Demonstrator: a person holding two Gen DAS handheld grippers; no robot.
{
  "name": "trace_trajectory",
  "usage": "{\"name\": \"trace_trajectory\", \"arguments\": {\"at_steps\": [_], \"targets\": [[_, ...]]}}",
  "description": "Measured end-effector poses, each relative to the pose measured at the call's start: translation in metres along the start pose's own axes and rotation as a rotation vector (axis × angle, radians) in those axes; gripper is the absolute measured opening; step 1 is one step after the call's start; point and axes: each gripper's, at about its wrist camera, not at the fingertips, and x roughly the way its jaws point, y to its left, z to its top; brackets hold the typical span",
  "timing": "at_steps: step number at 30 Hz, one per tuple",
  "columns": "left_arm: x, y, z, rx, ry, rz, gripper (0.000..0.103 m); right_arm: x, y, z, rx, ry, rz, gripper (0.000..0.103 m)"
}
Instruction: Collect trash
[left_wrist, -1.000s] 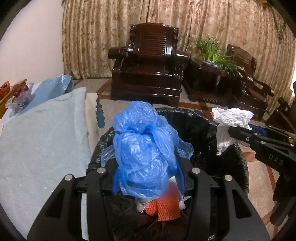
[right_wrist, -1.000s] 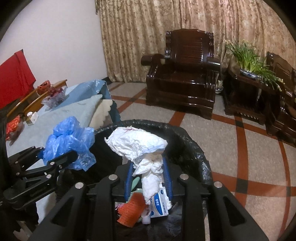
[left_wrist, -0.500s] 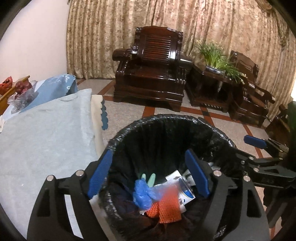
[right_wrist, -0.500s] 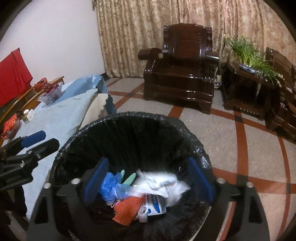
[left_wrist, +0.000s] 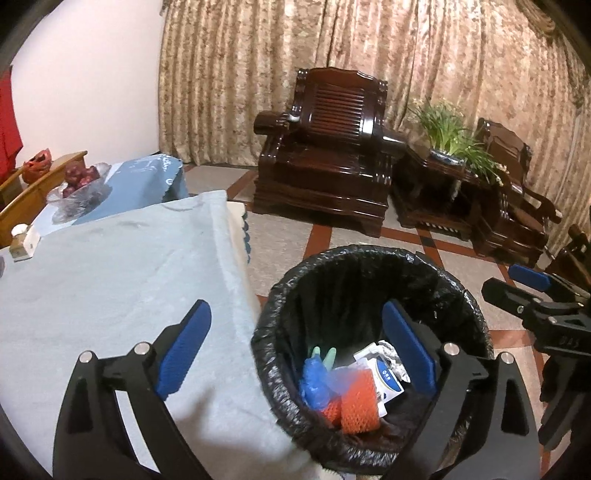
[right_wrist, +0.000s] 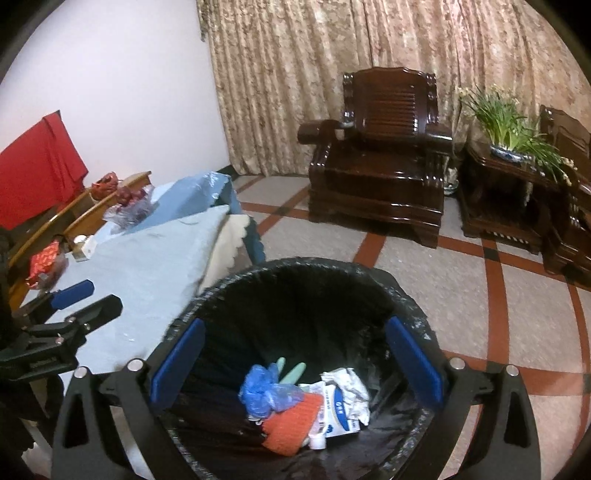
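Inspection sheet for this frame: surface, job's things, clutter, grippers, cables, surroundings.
Surface: table under a light blue cloth, beside the bin.
Job's things: black-lined trash bin holds blue plastic bag, orange net, crumpled tissue and a white-and-blue packet.
Clutter: fruit bowl at the table's far end.
Grippers: left gripper open, empty; right gripper open, empty, over the bin.
Cables: nothing seen.
Surroundings: dark wooden armchair, potted plant, curtains.

A black-lined bin (right_wrist: 369, 280) holds a blue bag (right_wrist: 264, 391), orange mesh (right_wrist: 291, 424) and white tissue (right_wrist: 351, 384) beside a pale blue tablecloth (right_wrist: 147, 273).
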Motion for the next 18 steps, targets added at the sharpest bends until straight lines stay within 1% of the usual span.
{"name": "trace_trajectory", "arguments": {"at_steps": [7,13,18], "targets": [[-0.025,0.009,-0.002,-0.013,0.001,0.039,0.094,-0.019,0.03,0.004,-0.061,-0.008,0.02,0.097],[-0.049,0.017,-0.006,-0.019,-0.002,0.068,0.095,-0.032,0.047,0.003,-0.065,-0.007,0.035,0.097],[-0.073,0.019,-0.008,-0.012,-0.029,0.092,0.095,-0.044,0.06,0.001,-0.084,-0.017,0.04,0.097]]}}
